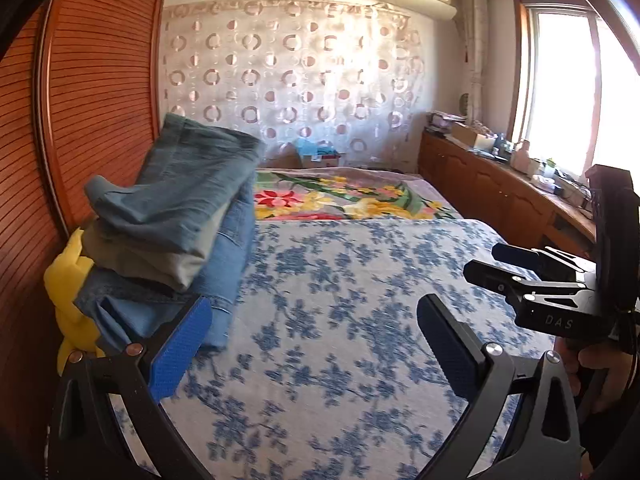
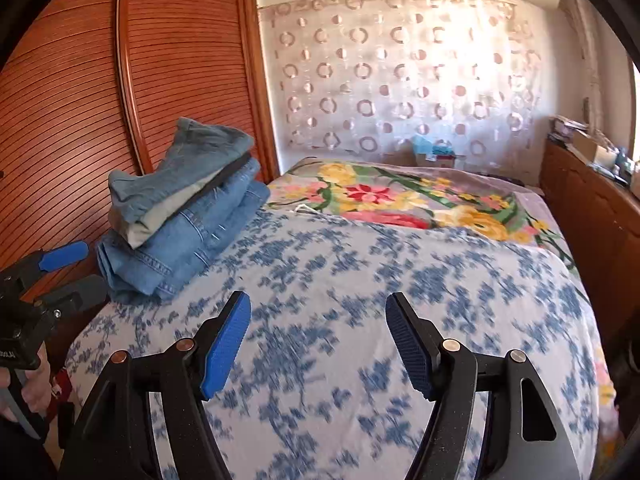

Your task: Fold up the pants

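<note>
Big bed with a blue-flowered white sheet is bare in the middle, and the folded stack of denim pants sits far left by the wooden wardrobe, so folding looks done; left tool and right tool both gape wide, holding nothing

Pile of pants: left of frame, on the bed, against the wardrobe.
Curtain: behind bed.
Cabinet: right edge.

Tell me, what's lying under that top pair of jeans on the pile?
Under the top jeans lie a grey-green garment, a dark layer, then more blue jeans. Anything deeper is covered.
</note>
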The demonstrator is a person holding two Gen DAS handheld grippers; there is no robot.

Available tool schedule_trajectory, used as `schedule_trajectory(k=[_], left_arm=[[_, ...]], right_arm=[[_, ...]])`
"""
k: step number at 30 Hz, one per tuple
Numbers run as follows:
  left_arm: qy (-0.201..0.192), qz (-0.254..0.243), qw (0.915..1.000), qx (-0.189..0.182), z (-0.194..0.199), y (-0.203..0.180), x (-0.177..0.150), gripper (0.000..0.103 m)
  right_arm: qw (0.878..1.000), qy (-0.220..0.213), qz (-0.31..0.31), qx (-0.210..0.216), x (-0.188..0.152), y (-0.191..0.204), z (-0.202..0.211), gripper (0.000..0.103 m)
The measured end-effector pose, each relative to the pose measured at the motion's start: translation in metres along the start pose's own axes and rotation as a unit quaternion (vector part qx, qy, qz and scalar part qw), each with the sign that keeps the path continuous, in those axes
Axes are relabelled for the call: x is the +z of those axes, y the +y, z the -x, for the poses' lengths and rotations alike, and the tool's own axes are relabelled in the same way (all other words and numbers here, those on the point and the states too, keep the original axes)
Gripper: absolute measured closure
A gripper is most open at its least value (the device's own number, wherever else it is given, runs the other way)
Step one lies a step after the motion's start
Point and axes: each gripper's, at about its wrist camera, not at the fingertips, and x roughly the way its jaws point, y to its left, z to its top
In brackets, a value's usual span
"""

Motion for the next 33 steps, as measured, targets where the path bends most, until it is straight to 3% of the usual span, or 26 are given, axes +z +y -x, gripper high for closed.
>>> schedule_trajectory(k=[12, 33], left_arm=[[0.006, -0.021, 0.9994, -0.025, 0.02, -0.047, -0.012, 0.001], [-0.037, -0.031, 0.9986, -0.021, 0.065, -0.062, -0.001, 0.001]], right_arm=[[0.999, -0.022, -0.02, -0.042, -0.028, 0.006, 0.069, 0.031], [0.992, -0.095, -0.025, -0.082, -0.056, 0.025, 0.112, 0.031]])
